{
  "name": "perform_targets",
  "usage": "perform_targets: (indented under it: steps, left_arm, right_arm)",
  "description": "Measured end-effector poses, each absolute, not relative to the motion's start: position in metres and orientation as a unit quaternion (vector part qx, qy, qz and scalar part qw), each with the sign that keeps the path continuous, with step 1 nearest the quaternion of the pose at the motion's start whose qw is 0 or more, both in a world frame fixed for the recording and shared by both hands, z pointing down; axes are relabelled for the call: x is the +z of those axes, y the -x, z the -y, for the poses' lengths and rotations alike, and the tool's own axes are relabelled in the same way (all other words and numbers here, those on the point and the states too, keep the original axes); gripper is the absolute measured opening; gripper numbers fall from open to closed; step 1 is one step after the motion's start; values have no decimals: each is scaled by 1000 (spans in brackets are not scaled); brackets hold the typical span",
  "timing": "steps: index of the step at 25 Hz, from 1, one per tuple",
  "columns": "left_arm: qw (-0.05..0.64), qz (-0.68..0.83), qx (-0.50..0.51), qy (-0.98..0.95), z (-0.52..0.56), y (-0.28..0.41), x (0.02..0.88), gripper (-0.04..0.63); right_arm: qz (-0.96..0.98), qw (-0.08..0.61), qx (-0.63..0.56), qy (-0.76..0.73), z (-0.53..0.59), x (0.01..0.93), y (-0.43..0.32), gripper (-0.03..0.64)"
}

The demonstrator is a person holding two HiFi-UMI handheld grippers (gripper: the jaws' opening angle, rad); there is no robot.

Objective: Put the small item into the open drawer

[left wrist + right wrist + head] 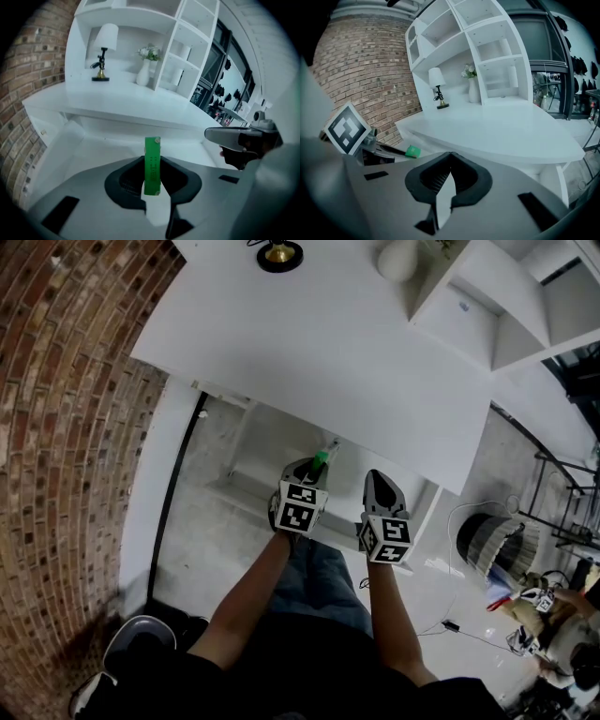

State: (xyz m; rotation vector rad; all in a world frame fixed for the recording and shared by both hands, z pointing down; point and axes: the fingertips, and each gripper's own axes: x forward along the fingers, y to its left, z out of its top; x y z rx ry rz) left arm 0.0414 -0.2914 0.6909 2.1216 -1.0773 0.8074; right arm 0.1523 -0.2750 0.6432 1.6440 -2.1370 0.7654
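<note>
The small item is a flat green piece (pixel 152 165) standing upright between the pads of my left gripper (pixel 152 161), which is shut on it. In the head view the green piece (pixel 320 461) sticks out of the left gripper (pixel 316 471), just below the white desk's front edge. It hangs over the open white drawer (pixel 255 491). The drawer's pale inside (pixel 89 143) lies ahead of the jaws under the desktop. My right gripper (pixel 379 480) hangs beside the left one, to its right. Its jaws (pixel 450 165) are shut with nothing between them. The right gripper view also catches the green piece (pixel 412 151).
On the white desk (pixel 328 343) stand a small lamp (pixel 279 253), a white vase (pixel 398 259) and a shelf unit (pixel 487 296). A brick wall (pixel 66 427) runs along the left. Cables and clutter (pixel 525 601) lie on the floor at the right.
</note>
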Motion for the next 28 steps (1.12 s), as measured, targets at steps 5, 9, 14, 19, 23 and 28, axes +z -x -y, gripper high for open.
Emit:
perform_targets:
  steps: [5,9,14,19,23,28]
  left_arm:
    - [266,451,311,-793,305,-33,697,89]
    - [254,463,307,-792,312,-34,701,92]
    - [263,458,313,-789,312,-36,708,95]
    - [291,444,327,-782,302,-33,720,129]
    - [300,438,336,-778,295,-32,725,175]
    - [304,437,344,-773,291,-31,729,213]
  right_arm:
    - [755,168,270,-574,278,645,-151,2]
    - [757,172,271,-568,279,646,-149,2]
    - [761,172,269,-564,281,647,-148,2]
    - [760,175,274,-563,278,648,-148,2]
    - [760,173,274,-564,278,645,-150,2]
    - [762,165,271,-564,279,643,-150,2]
